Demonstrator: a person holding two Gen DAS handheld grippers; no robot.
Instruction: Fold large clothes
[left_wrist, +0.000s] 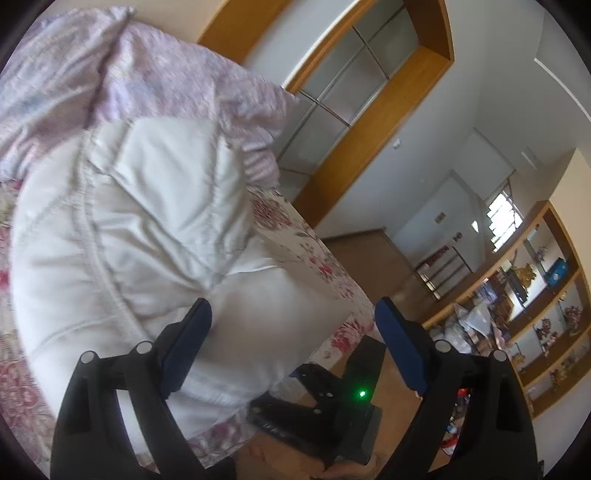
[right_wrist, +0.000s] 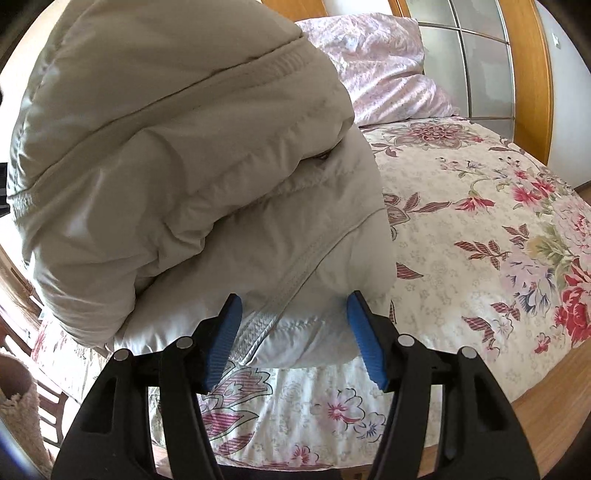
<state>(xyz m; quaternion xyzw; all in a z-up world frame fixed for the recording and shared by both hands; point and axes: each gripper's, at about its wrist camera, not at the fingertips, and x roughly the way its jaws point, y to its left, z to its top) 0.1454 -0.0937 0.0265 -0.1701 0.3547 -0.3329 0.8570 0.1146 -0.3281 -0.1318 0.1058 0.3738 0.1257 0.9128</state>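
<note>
Left gripper (left_wrist: 291, 321): one, jaws spread wide with nothing between the pads; the near-left blue finger (left_wrist: 188, 347) overlaps the coat's edge in view, the other stands over the bed's corner and the floor.
Right gripper (right_wrist: 293, 325): one, jaws partly apart with the coat's near corner between the two blue pads; both pads sit against the fabric on either side of a stitched seam, gripping it.
Second device: one black unit with a green light (left_wrist: 362, 394) shows low in the left view, with a hand just visible at the bottom edge.
Puffy coat (right_wrist: 192, 177): one, off-white and quilted, folded into a thick bundle of stacked layers on the bed; its lowest layer reaches the right gripper, the bulk rises just beyond.
Bedspread (right_wrist: 480, 258): one, cream with red and pink flowers, under the coat and stretching away to the right.
Pillows (right_wrist: 380, 66): pale pink, bunched at the head of the bed beyond the coat; number unclear.
Headboard panel (right_wrist: 476, 55): one, wooden frame with frosted panes, behind the pillows.
Shelves (left_wrist: 546, 314): one wooden unit, several tiers, crowded with small items, far across the room in the left view.
</note>
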